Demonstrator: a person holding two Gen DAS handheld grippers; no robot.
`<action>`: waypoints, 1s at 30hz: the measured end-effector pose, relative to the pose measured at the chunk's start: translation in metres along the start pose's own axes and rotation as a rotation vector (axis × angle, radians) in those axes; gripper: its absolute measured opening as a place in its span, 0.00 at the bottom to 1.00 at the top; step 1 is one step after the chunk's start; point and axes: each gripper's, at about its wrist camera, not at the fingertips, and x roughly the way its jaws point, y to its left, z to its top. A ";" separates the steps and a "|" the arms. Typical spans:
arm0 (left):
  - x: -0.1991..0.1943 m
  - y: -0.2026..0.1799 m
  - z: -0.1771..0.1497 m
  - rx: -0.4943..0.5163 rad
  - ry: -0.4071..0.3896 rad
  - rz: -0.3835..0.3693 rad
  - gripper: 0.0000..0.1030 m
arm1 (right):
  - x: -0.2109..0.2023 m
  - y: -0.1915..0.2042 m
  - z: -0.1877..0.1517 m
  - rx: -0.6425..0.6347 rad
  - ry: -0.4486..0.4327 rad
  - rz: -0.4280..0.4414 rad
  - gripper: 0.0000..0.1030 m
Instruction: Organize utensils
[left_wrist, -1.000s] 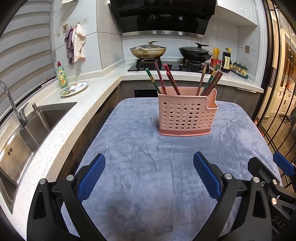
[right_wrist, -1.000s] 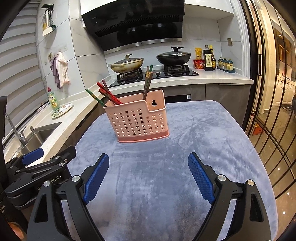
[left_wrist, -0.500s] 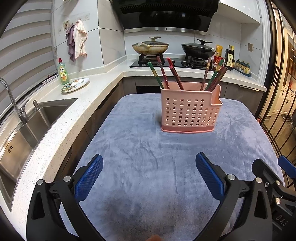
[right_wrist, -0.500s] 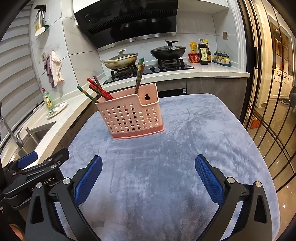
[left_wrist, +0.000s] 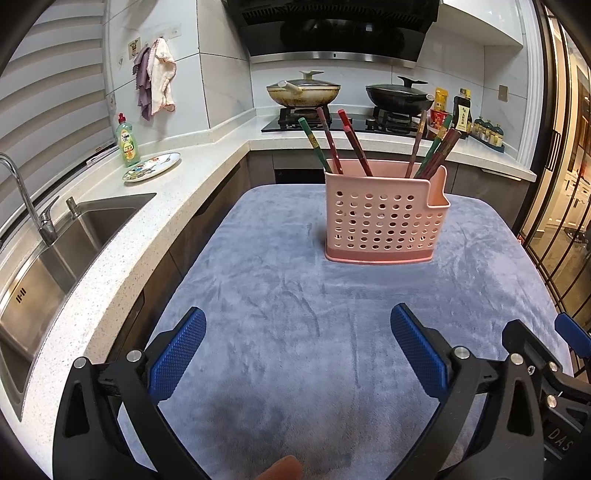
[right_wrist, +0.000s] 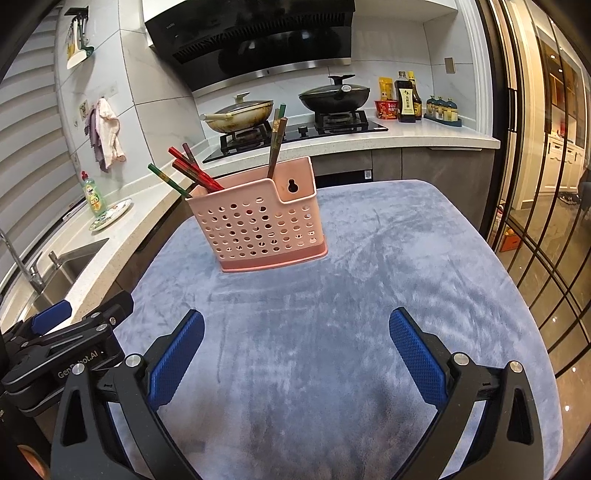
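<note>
Two grippers sit low at the near edge, both empty. Left gripper (left_wrist: 298, 349) jaws spread wide, blue pads over bare cloth. Right gripper (right_wrist: 296, 350) same, spread as wide as it goes, nothing between the pads. Each hovers over the grey-blue plush cloth (left_wrist: 295, 295) covering the table.

Further back, mid-cloth, stands a pink perforated utensil basket (left_wrist: 384, 218), upright, long side facing the left wrist camera, raised hanging tab with keyhole at its right end; the right wrist view sees it turned slightly. Round holes all over the walls, solid base tray.

Chopsticks (left_wrist: 354, 149) stand inside in two bunches, long axes near vertical, tips down in the basket. Left bunch leans up-left, right bunch (left_wrist: 437, 147) leans up-right. Colours red, dark brown, green-ended.

Beyond: white counter, sink (left_wrist: 55, 251) at left, plate (left_wrist: 151, 167), dish soap bottle (left_wrist: 127, 142), gas hob with wok (left_wrist: 303, 92) and black pan (left_wrist: 399, 96).
</note>
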 end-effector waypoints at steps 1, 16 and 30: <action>0.001 0.000 0.000 0.000 0.001 0.000 0.93 | 0.000 0.000 0.000 -0.001 0.001 0.000 0.94; 0.002 0.001 0.000 0.000 -0.001 0.004 0.93 | 0.002 0.005 0.001 -0.017 0.002 0.001 0.94; 0.001 0.001 0.000 0.001 -0.005 0.003 0.93 | 0.001 0.004 0.002 -0.017 0.000 0.000 0.94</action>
